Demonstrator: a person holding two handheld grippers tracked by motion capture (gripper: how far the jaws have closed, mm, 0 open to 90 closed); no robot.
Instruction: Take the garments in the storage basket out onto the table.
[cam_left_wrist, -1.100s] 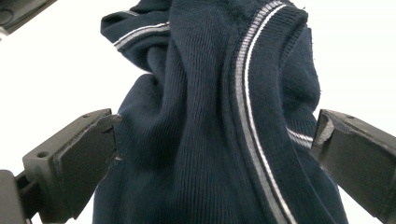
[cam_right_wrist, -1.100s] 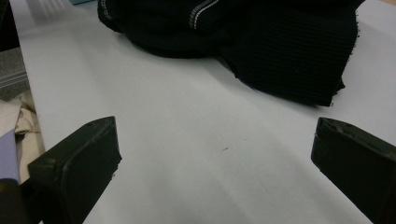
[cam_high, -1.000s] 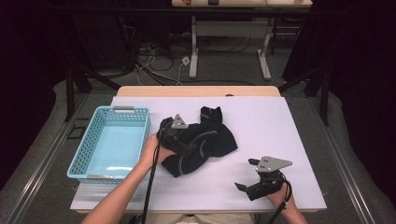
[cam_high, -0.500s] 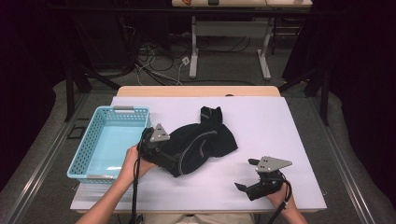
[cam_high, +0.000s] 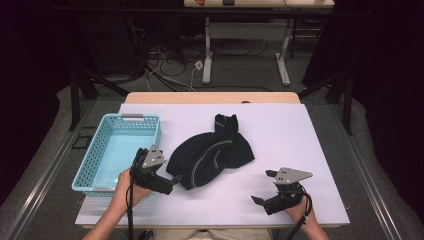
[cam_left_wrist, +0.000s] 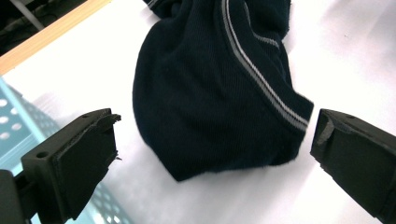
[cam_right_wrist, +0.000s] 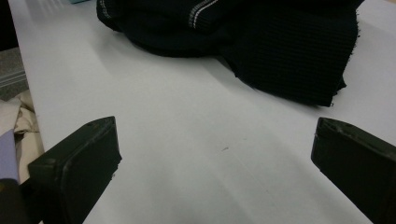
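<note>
White covers the bench (cam_high: 300, 135), and a dark cloth (cam_high: 212, 155) with a thin pale stripe lies bunched in the middle of it, just beside a blue basket (cam_high: 100, 155). One thing could go wrong: the cloth is soft and lumpy, so a pinch may catch only a thin fold and the rest may slip out or drag. The left hand-held gripper (cam_high: 167, 181) has its jaws wide apart, right at the cloth's near edge, holding nothing. The right hand-held gripper (cam_high: 263, 187) is wide apart too, resting away from the cloth.
</note>
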